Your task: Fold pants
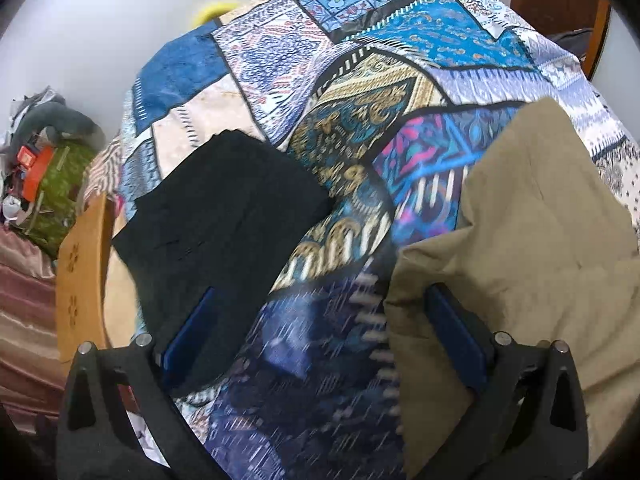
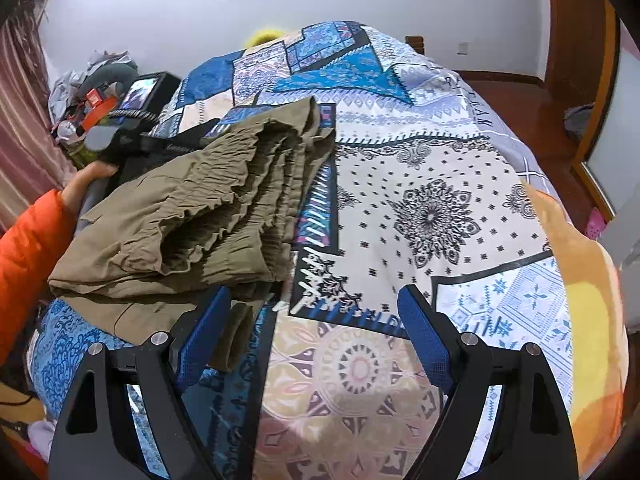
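Note:
Olive-khaki pants (image 2: 192, 216) lie folded in a thick stack on the patchwork bedspread (image 2: 420, 208), elastic waistband facing me. In the left wrist view they (image 1: 532, 240) fill the right side. My left gripper (image 1: 320, 300) is open and empty above the bedspread (image 1: 340, 128), its right finger over the khaki edge. My right gripper (image 2: 316, 300) is open and empty, its left finger (image 2: 208, 328) just at the near edge of the pants. The left gripper's body (image 2: 120, 136) shows behind the pants, held by a hand with an orange sleeve.
A folded black garment (image 1: 224, 216) lies on the bed at left. A cluttered side table (image 1: 36, 168) stands left of the bed, with a wooden footboard (image 1: 80, 280) nearby. An orange blanket (image 2: 592, 300) lies at the bed's right edge. Wooden floor and door are to the right.

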Available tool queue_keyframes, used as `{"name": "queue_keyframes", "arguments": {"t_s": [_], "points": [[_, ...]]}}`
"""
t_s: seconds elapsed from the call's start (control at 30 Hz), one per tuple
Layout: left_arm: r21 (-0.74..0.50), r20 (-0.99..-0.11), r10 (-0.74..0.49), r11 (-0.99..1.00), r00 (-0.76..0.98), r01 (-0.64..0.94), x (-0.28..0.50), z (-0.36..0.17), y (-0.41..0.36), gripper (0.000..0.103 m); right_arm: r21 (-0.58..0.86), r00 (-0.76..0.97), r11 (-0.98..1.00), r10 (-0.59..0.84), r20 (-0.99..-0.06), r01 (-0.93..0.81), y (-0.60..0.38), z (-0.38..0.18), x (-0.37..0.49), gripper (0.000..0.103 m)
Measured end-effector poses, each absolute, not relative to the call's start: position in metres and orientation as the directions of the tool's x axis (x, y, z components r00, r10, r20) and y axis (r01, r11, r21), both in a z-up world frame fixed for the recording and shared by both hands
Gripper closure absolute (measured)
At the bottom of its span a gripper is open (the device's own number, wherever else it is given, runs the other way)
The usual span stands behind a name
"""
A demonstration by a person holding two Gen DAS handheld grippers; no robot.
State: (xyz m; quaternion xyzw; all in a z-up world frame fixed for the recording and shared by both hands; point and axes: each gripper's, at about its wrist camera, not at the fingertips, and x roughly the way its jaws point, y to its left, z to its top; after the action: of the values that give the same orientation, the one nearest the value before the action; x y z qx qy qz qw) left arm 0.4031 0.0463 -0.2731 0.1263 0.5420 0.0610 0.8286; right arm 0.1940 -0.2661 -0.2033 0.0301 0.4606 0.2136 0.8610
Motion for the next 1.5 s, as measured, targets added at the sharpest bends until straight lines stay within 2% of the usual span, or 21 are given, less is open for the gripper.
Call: {"name": "queue_keyframes", "arguments": {"t_s": [0.2,0.6,0.8,1.0,1.17,1.5], "points": [[0.218,-0.908,0.209,0.976,0.362,-0.017,0.373,-0.27,0.074,0.0,0.224,0.516,0.916,0.376,-0.769,-0.334,-0.27,-0.196,0.184,0.02],[0.248,-0.903,0.261,0.965,0.342,-0.083,0.262,-0.254,0.11,0.0,0.219,0.565,0.898,0.414,-0.714,-0.381,-0.265,-0.164,0.164,0.02],[0.128,-0.926,0.161,0.985,0.341,-0.117,0.218,-0.244,0.117,0.0,0.224,0.557,0.864,0.469,-0.685,-0.452,-0.239,-0.159,0.156,0.02],[0.028,-0.909,0.042,0.999,0.414,-0.04,0.196,-0.228,0.095,0.001,0.191,0.546,0.862,0.454,-0.704,-0.47,-0.215,-0.176,0.169,0.02],[0.07,-0.895,0.092,0.995,0.436,-0.067,0.193,-0.226,0.099,0.006,0.175,0.519,0.863,0.434,-0.736,-0.473,-0.212,-0.192,0.176,0.025],[0.096,-0.903,0.158,0.981,0.4,-0.171,0.172,-0.232,0.153,0.007,0.183,0.52,0.876,0.421,-0.744,-0.447,-0.229,-0.191,0.172,0.026]]}}
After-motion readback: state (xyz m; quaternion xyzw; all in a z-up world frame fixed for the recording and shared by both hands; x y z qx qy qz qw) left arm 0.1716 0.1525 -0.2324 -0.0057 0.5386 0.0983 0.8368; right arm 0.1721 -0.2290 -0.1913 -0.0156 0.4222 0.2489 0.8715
